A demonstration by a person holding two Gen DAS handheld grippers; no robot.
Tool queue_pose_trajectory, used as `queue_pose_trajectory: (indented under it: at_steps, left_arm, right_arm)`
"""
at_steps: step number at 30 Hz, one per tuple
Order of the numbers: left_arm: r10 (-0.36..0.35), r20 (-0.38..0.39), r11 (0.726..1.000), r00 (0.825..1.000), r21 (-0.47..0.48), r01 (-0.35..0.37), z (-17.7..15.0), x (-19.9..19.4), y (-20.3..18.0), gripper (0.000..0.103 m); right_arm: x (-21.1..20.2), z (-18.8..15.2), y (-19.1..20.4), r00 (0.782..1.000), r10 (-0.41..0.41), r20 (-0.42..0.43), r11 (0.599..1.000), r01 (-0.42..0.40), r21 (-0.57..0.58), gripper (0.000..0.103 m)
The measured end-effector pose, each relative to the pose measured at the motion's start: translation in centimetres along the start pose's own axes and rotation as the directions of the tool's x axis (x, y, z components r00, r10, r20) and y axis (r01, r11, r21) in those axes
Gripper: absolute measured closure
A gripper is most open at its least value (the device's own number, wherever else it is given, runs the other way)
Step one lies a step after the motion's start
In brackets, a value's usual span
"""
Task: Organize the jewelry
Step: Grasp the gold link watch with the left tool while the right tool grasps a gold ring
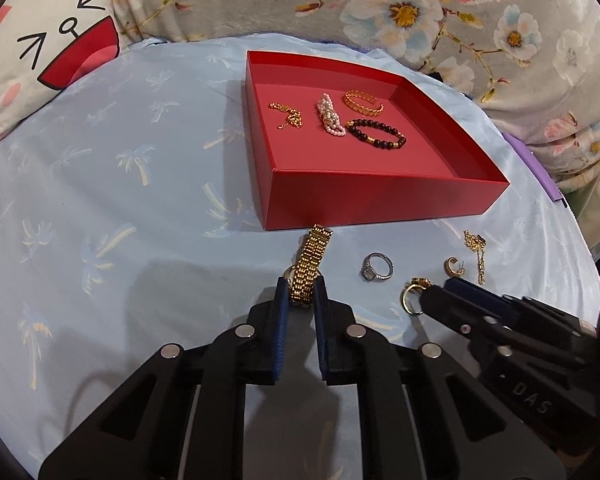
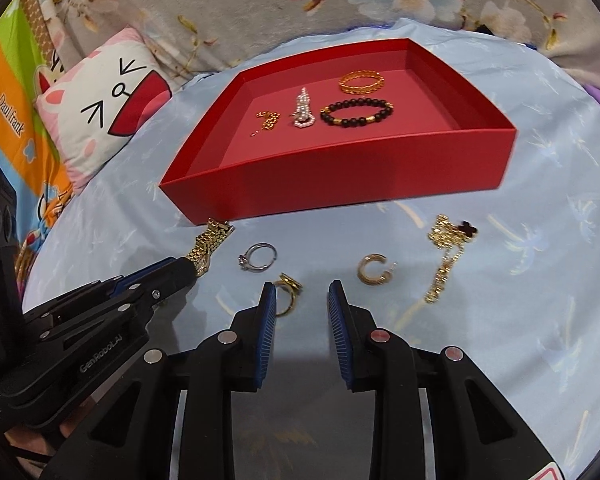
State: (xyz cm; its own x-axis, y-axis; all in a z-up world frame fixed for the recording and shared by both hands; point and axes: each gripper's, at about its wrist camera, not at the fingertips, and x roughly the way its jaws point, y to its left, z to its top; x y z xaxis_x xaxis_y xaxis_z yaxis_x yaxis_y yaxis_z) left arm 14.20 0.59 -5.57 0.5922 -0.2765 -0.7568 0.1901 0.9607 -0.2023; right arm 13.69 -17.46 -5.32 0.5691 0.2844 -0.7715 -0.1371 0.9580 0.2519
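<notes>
Left gripper (image 1: pixel 301 292): jaws drawn in on the near end of the gold watch band, blue pads pressing it from both sides.
Gold watch band (image 1: pixel 309 266): caught between the left fingers, its free end running ahead of them to just short of the red box's front wall.
Right gripper (image 2: pixel 301 294): fingers parted with bare cloth between them, nothing held.
Gold ring (image 2: pixel 287 293): just outside the right gripper's left finger, touching or nearly touching its pad; I cannot tell which.
Silver ring (image 2: pixel 258 257): a little ahead of the right fingers and to their left, between the watch band and the gold ring, flat on the cloth.
Gold hoop earring (image 2: pixel 371 270): just ahead of the right fingertip and to its right, apart from it.
Gold chain with dark clover charm (image 2: pixel 445 248): further right of the right fingers, strung out on the cloth.
Blue cloth (image 1: pixel 100 220): palm-printed, under everything listed.
Red box (image 1: pixel 379 200): open, beyond both sets of fingertips.
Box contents: small gold chain (image 1: pixel 288 116), pearl bracelet (image 1: pixel 331 118), black bead bracelet (image 1: pixel 375 134), gold cuff (image 1: pixel 363 101) at the back.
Cushion (image 1: pixel 52 52): cartoon face, far left past the box.
Floral blanket (image 1: pixel 419 8): farthest back.
</notes>
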Motion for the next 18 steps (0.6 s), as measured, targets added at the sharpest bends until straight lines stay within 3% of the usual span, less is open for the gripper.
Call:
queue_pose_trajectory:
  at_steps: [3,7,18]
  left_arm:
    - [-0.004,0.001,1.0,1.0,-0.002,0.004,-0.1,-0.1,0.1,0.092]
    - [-0.015,0.006,1.0,1.0,-0.001,0.015,-0.1,-0.6,0.1,0.092]
    - [-0.049,0.043,0.999,0.998,-0.013,0.049,0.9,-3.1,-0.2,0.092]
  right_arm:
    - [0.4,0.3,0.5,1.0,-0.009,0.006,1.0,0.009,-0.022,0.076]
    - [0.8,0.5,0.4,1.0,-0.003,0.002,1.0,0.003,-0.019,0.093]
    - [-1.7,0.3,-0.3,0.999,0.006,0.054,1.0,-0.006,0.008,0.094]
